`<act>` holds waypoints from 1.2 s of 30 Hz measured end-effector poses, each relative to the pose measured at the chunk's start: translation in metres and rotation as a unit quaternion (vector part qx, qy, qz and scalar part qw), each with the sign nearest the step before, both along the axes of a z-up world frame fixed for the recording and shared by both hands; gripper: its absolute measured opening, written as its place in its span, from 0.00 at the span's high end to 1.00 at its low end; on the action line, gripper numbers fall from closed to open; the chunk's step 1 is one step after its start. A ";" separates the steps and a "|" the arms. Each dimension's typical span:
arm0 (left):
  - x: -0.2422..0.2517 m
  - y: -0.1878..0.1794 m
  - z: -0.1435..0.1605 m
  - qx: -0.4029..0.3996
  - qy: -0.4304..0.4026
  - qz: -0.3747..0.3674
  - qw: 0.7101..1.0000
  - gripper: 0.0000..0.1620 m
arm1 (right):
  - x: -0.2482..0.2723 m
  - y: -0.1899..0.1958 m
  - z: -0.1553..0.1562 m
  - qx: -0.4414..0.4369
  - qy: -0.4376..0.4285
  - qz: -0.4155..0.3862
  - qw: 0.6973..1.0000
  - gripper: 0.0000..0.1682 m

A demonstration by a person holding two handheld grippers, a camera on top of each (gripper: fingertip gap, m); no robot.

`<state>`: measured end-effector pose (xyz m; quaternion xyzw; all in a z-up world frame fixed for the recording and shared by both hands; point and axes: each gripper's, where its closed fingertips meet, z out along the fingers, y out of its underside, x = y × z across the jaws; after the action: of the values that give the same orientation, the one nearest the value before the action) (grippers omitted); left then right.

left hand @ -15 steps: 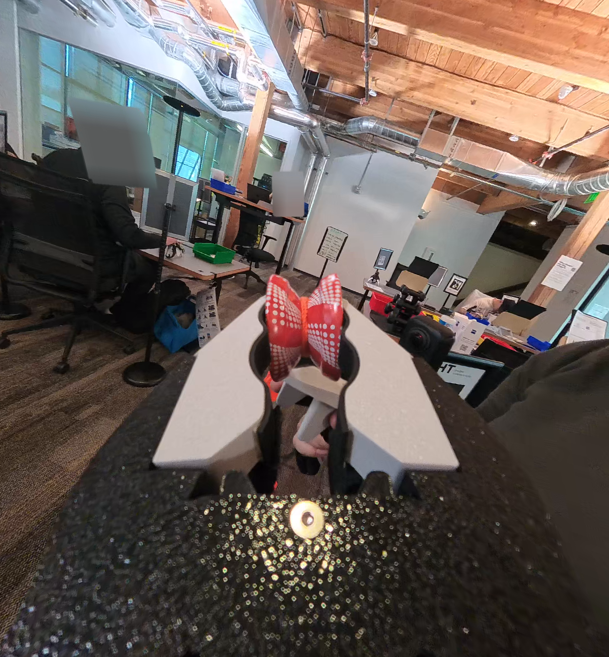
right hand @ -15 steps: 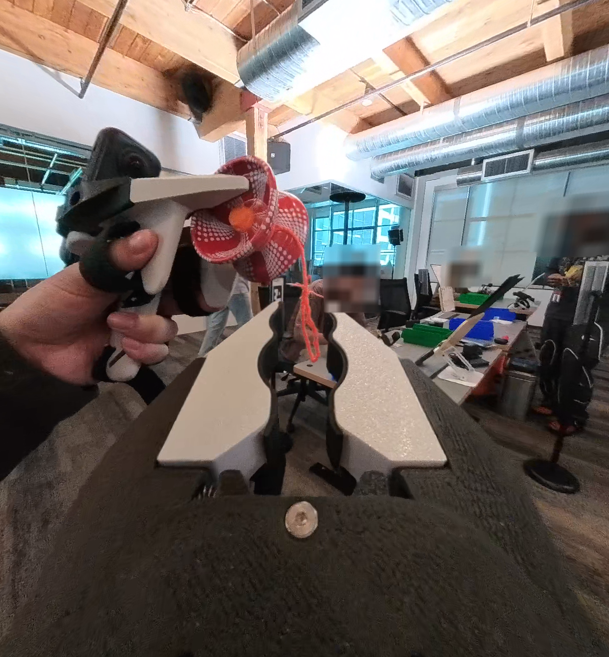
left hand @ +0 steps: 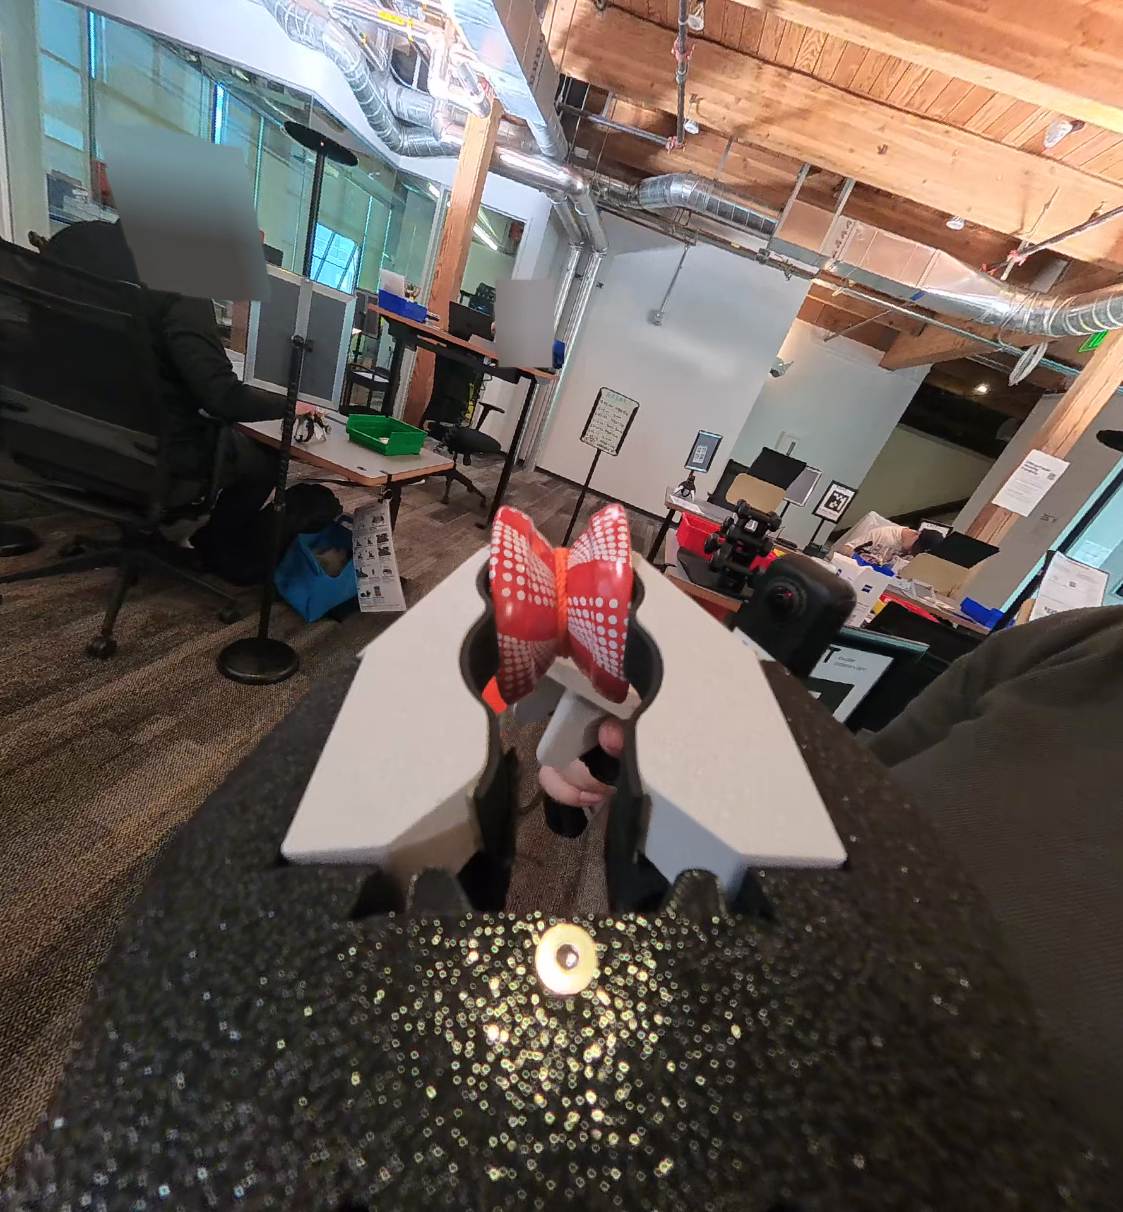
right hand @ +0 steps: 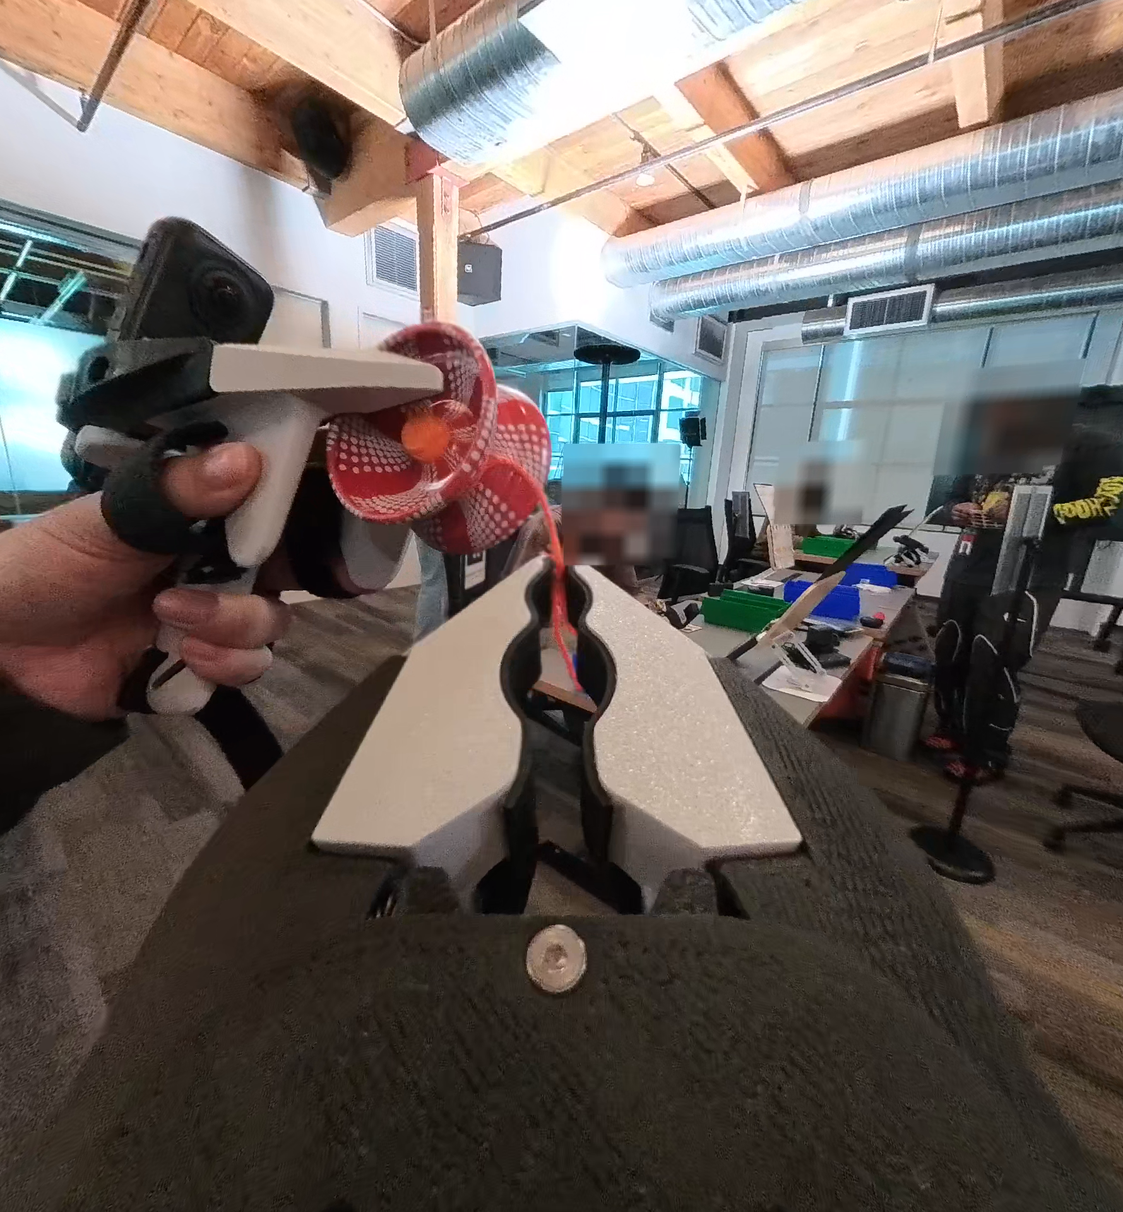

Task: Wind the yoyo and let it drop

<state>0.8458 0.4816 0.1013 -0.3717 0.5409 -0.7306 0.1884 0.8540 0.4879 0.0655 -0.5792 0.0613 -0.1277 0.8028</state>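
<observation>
Two grippers, the left gripper (left hand: pixel 562 600) and the right gripper (right hand: pixel 562 577), are sharing one yoyo (left hand: pixel 560 600) with one string (right hand: pixel 562 616).

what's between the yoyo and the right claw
Only the orange string: in the right wrist view it runs from the yoyo in the left claw down into the right claw.

Carpeted floor (left hand: pixel 86 708) bears a round black stand base (left hand: pixel 258 659); just beyond it, a blue bag (left hand: pixel 319 580).
</observation>
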 end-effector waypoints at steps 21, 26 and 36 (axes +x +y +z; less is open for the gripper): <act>0.066 0.062 0.001 -0.048 -0.177 0.059 0.981 0.80 | 0.060 0.059 0.080 -0.109 -0.192 -0.075 0.972 1.00; 0.099 0.115 -0.068 -0.039 -0.086 0.159 0.983 0.58 | 0.077 0.078 0.068 -0.148 -0.202 -0.073 0.965 1.00; -0.023 0.204 -0.246 0.057 0.048 0.470 0.879 0.26 | 0.092 0.098 -0.077 -0.263 -0.119 -0.009 0.957 1.00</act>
<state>0.8224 0.6861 -0.1451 -0.6053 0.3514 -0.5051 0.5049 0.9456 0.5860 -0.0113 -0.7498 -0.0652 -0.2148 0.6224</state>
